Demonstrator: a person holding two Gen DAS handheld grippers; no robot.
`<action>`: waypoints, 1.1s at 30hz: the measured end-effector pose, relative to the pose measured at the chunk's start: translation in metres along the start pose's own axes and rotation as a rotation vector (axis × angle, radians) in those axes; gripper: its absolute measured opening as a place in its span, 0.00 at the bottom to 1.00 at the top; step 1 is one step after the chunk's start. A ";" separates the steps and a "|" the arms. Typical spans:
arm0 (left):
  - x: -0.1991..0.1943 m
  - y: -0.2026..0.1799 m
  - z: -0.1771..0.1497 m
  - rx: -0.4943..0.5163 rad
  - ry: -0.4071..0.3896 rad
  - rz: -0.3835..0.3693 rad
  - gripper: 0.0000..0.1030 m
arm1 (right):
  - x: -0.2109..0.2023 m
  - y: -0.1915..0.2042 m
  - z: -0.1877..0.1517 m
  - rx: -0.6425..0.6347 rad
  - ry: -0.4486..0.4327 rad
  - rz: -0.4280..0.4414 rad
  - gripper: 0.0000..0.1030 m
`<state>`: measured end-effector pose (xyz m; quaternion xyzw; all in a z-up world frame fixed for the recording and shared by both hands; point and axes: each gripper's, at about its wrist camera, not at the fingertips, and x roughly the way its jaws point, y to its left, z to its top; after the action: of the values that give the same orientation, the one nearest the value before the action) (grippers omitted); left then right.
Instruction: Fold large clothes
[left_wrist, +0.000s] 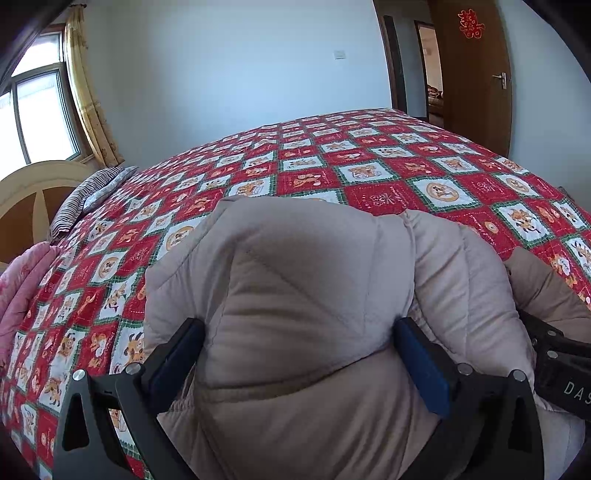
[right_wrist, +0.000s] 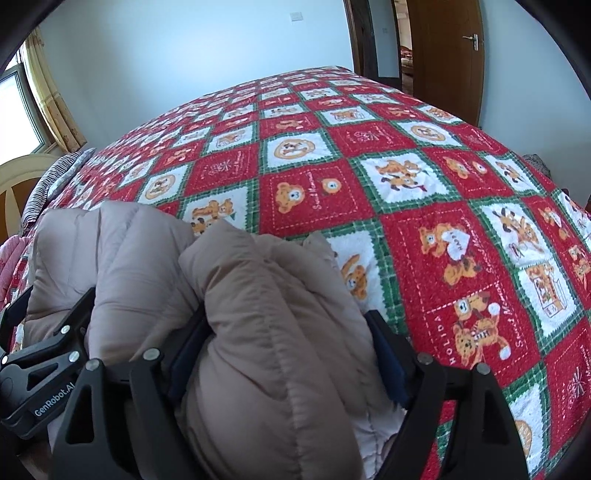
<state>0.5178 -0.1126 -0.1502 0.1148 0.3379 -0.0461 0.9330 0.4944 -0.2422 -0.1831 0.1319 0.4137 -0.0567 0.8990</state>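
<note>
A beige padded jacket (left_wrist: 314, 295) lies bunched on the red patterned bedspread (left_wrist: 332, 170) at the near edge of the bed. My left gripper (left_wrist: 299, 350) is shut on a thick fold of the jacket, blue pads pressing both sides. In the right wrist view my right gripper (right_wrist: 288, 343) is shut on another thick fold of the jacket (right_wrist: 266, 295). The two grippers sit side by side: the right gripper shows at the right edge of the left view (left_wrist: 554, 354), the left gripper at the left edge of the right view (right_wrist: 48, 350).
The bedspread (right_wrist: 406, 184) stretches ahead to a white wall. A striped pillow (left_wrist: 88, 195) and wooden headboard (left_wrist: 33, 192) are at the left, pink bedding (left_wrist: 18, 288) near left. A wooden door (left_wrist: 476, 74) stands open at the far right. A window with curtain (left_wrist: 40, 110) is far left.
</note>
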 end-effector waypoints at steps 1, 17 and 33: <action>0.000 0.000 0.000 0.001 0.000 0.002 0.99 | 0.000 0.000 0.000 0.000 0.001 -0.001 0.80; -0.053 0.032 -0.011 -0.081 0.032 -0.091 0.99 | -0.007 -0.015 0.001 0.038 0.029 0.063 0.92; -0.002 0.096 -0.036 -0.324 0.178 -0.460 0.99 | -0.055 -0.056 -0.062 0.110 0.063 0.291 1.00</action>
<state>0.5095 -0.0110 -0.1577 -0.1116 0.4387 -0.1919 0.8708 0.4016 -0.2783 -0.1908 0.2410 0.4145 0.0557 0.8758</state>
